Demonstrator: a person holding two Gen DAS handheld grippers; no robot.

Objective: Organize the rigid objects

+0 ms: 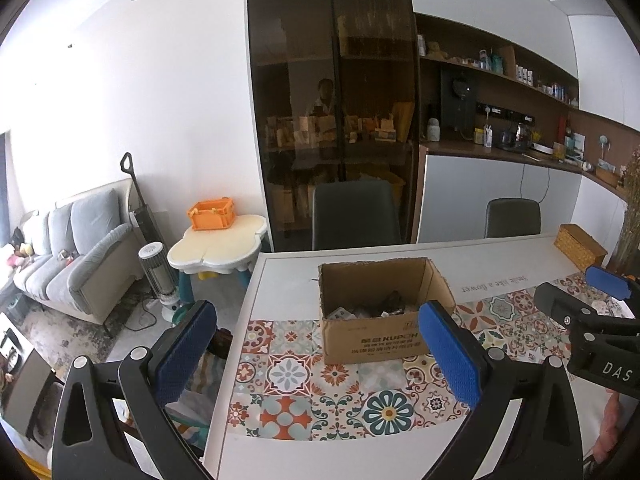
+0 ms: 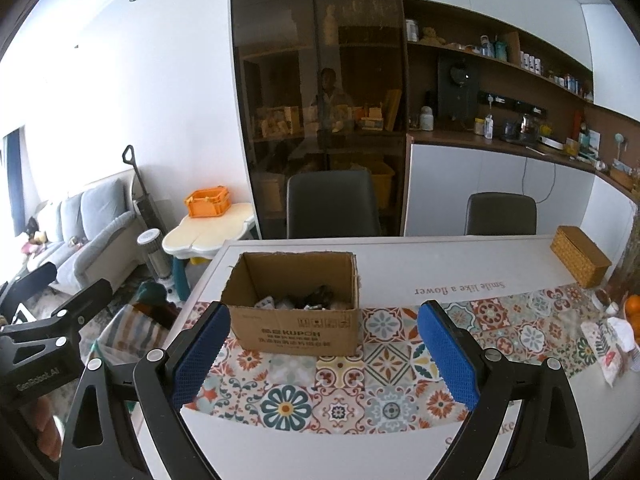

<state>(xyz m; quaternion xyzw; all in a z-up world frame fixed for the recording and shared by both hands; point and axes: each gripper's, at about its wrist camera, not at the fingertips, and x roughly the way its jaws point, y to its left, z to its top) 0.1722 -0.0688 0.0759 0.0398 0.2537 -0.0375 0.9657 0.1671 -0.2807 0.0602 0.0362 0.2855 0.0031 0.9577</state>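
An open cardboard box (image 1: 376, 336) (image 2: 300, 332) stands on the patterned runner of the white table (image 1: 288, 280) (image 2: 400, 264). Several small dark and white items lie in its bottom (image 1: 372, 310) (image 2: 304, 300). My left gripper (image 1: 320, 344) hovers above the table's near left part, wide open with nothing between its blue pads. My right gripper (image 2: 324, 344) hangs over the runner in front of the box, also wide open with nothing between the pads. Each gripper shows at the edge of the other's view, the right one (image 1: 600, 320) and the left one (image 2: 48, 332).
A woven box (image 1: 580, 246) (image 2: 580, 256) sits at the table's far right. Oranges (image 2: 632, 308) and a patterned packet (image 2: 608, 348) lie at the right edge. Two dark chairs (image 1: 356, 212) (image 2: 500, 212) stand behind the table. A small cream table with an orange crate (image 1: 211, 214) stands left.
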